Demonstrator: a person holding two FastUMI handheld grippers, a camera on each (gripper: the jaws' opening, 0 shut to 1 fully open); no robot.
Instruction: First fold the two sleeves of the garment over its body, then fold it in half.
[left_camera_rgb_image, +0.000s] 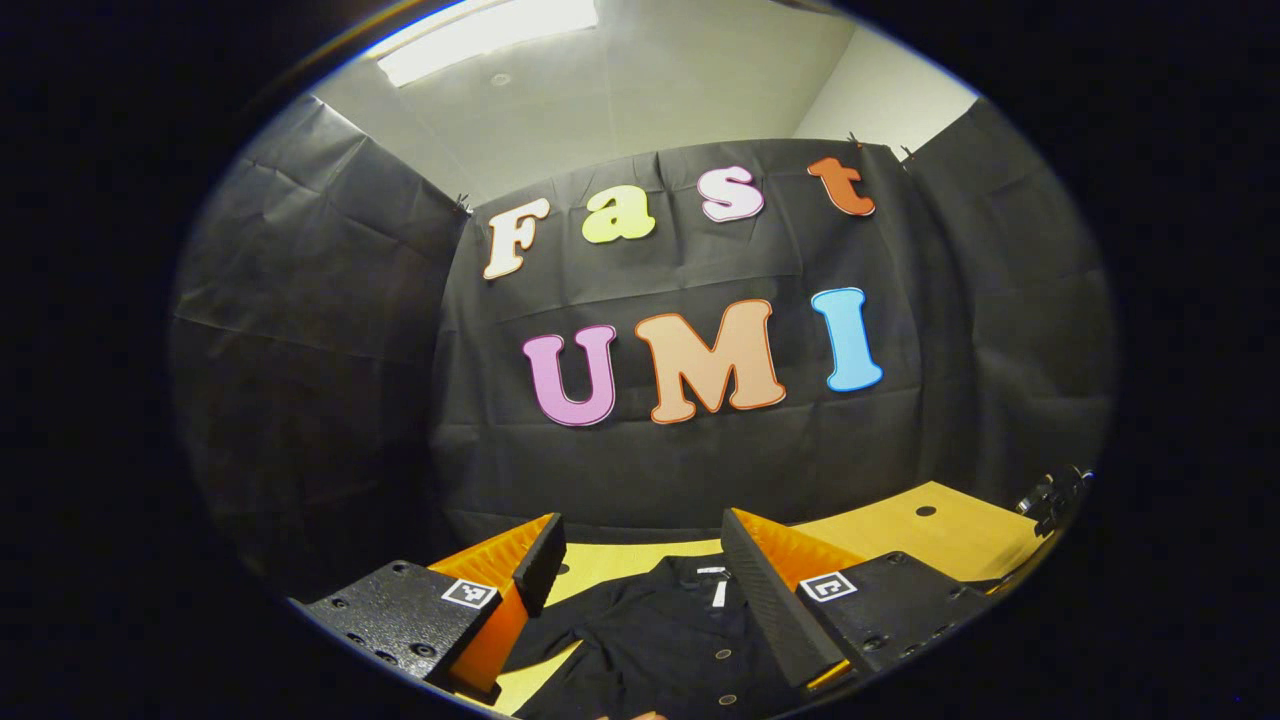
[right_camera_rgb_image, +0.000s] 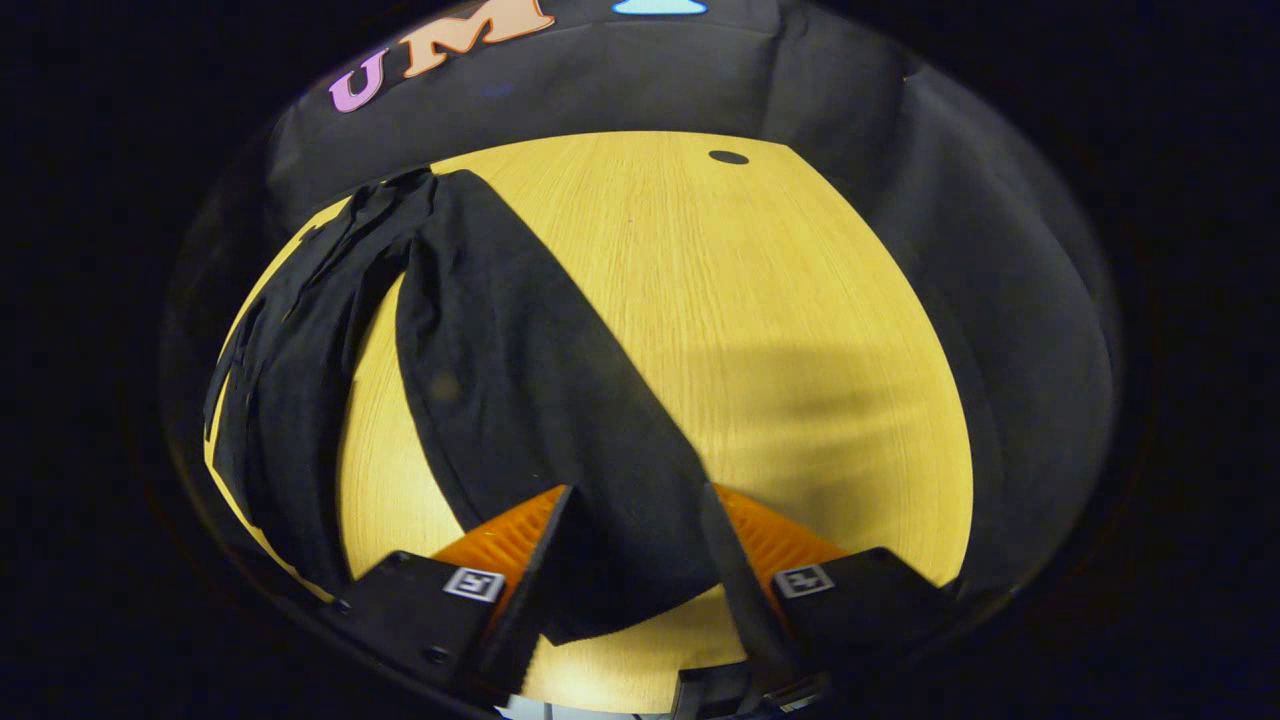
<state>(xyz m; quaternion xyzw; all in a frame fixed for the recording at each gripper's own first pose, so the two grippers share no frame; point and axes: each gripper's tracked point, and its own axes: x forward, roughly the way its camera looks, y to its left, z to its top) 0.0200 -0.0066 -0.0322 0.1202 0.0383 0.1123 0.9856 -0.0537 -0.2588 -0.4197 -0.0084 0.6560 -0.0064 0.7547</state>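
Black fabric, a buttoned shirt (left_camera_rgb_image: 680, 640), lies flat on the pale wooden worktop (left_camera_rgb_image: 900, 525), collar toward the booth wall. In the left gripper view the left hand-held gripper (left_camera_rgb_image: 640, 560) is raised above the shirt's front, its fingers wide apart and holding nothing.

In the right gripper view, one long sleeve (right_camera_rgb_image: 530, 400) stretches out from the body across the worktop (right_camera_rgb_image: 800, 330), and its cuff end sits between the spread fingers of the right hand-held gripper (right_camera_rgb_image: 630, 545). The jaws look parted around the cuff rather than pressed on it, so I judge the sleeve not yet gripped.

That places the work at the first step, folding this sleeve over the body. The next move likely calls for closing on the cuff near its edge, lifting just enough to clear the wood, then carrying it across toward the button line so it lands flat. The other sleeve would come after.
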